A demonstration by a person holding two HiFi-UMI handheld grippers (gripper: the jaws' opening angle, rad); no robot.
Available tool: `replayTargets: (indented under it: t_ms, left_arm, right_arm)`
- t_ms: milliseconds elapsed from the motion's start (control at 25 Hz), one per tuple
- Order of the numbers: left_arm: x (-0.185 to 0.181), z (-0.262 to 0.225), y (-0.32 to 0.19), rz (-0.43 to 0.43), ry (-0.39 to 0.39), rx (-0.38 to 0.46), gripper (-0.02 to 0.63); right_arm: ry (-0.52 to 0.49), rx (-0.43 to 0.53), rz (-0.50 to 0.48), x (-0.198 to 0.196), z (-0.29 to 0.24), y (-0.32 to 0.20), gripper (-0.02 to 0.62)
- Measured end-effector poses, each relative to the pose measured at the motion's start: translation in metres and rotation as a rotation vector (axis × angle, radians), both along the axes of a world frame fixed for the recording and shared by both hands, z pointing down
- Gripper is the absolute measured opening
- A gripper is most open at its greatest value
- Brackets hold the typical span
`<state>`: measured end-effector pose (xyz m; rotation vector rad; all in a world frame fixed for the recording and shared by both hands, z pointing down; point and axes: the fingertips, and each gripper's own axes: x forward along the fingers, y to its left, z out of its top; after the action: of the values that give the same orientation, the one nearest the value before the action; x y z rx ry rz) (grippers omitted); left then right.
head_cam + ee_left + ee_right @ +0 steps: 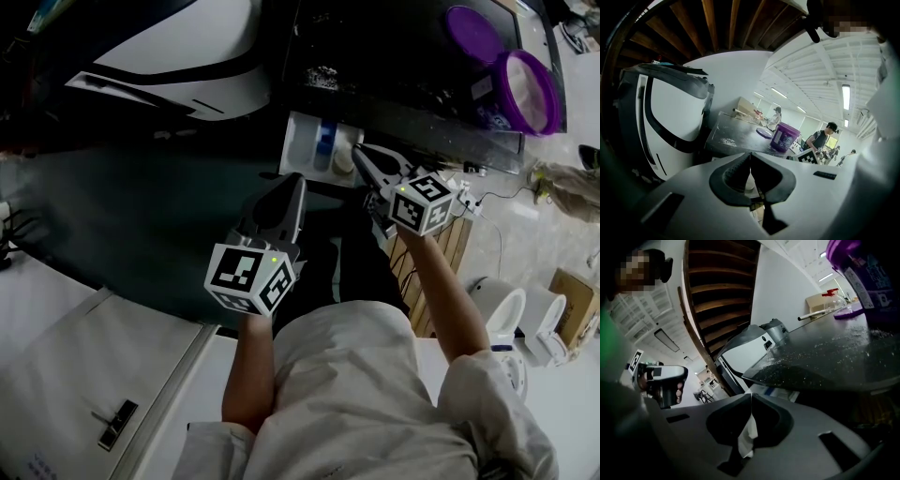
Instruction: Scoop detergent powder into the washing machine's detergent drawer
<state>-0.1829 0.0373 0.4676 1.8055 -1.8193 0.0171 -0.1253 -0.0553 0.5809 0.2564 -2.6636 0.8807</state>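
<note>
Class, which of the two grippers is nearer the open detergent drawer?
The right gripper: its tips reach the white drawer's edge, while the left gripper sits farther back, short of it.

The person wears a pale grey short-sleeved shirt (375, 394), creased, with loose sleeve ends. Out beyond the shirt, the left gripper (296, 178) and the right gripper (360, 150) are grey, tapering bodies. At the end of each nearest the shirt sits a white cube, the left cube (248, 277) and the right cube (422, 202), printed with black square markers and carrying a small green light on its top edge. In both gripper views the jaws are smooth grey mouldings with dark ribbed pads (736, 173) and rectangular slots.
</note>
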Motion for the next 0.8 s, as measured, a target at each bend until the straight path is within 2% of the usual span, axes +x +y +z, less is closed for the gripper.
replayTargets:
  t_ms: [800]
  left_arm:
    - [0.001, 0.003, 0.004, 0.011, 0.009, 0.0, 0.021]
  right_arm:
    - [0.135, 0.517, -0.227, -0.024, -0.015, 0.018, 0.011]
